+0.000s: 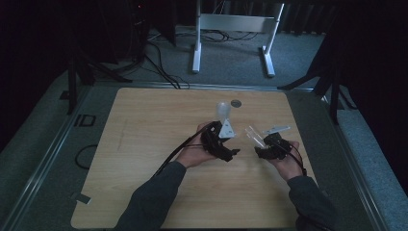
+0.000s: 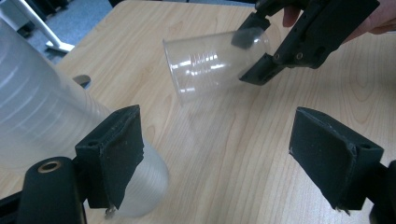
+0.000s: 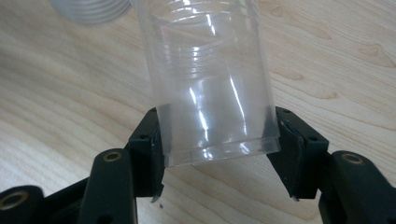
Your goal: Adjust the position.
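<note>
Centrally, the right gripper (image 3: 215, 154) clamps a clear cup (image 3: 208, 79); the left gripper (image 2: 215, 154) gapes beside a frosted cup (image 2: 42, 116) at left.

Two plastic cups: one clear cup (image 3: 210, 84) between the right fingers, one frosted cup (image 2: 51, 126) beside the left fingers.

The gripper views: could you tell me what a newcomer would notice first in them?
First, the clear plastic cup, clamped near its base between the right gripper jaws and held tilted above the wooden table. Next, the frosted cup lying against one pad of the left gripper, whose jaws stand wide apart.
</note>
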A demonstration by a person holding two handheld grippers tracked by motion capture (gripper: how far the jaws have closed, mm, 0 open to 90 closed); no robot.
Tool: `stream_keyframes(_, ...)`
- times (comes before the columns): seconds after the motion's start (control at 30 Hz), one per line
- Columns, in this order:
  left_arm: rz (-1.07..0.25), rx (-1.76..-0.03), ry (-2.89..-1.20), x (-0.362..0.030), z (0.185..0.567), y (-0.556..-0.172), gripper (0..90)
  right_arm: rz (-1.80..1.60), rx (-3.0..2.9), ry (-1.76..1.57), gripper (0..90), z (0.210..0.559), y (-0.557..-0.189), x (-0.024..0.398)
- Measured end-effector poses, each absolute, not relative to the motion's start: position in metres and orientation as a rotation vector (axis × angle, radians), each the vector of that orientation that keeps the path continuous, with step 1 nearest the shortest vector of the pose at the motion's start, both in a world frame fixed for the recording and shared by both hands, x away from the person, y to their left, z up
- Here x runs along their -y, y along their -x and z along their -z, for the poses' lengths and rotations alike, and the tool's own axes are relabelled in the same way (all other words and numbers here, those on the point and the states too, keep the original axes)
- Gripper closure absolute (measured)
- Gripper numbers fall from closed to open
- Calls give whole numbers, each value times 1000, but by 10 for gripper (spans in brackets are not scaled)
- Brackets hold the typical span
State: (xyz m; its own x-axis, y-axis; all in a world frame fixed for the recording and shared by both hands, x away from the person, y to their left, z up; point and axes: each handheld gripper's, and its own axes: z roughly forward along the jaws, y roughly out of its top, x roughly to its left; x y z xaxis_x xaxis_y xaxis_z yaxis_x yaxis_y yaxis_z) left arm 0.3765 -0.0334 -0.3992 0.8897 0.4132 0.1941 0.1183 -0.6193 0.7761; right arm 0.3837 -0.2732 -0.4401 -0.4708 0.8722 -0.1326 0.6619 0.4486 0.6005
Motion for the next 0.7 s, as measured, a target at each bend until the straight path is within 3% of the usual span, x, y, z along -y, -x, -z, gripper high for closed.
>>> stream_keyframes(0.7, -431, -436, -2183, 34, 395, -379, 197, -788, -2012, -1332, 423, 447, -370, 261)
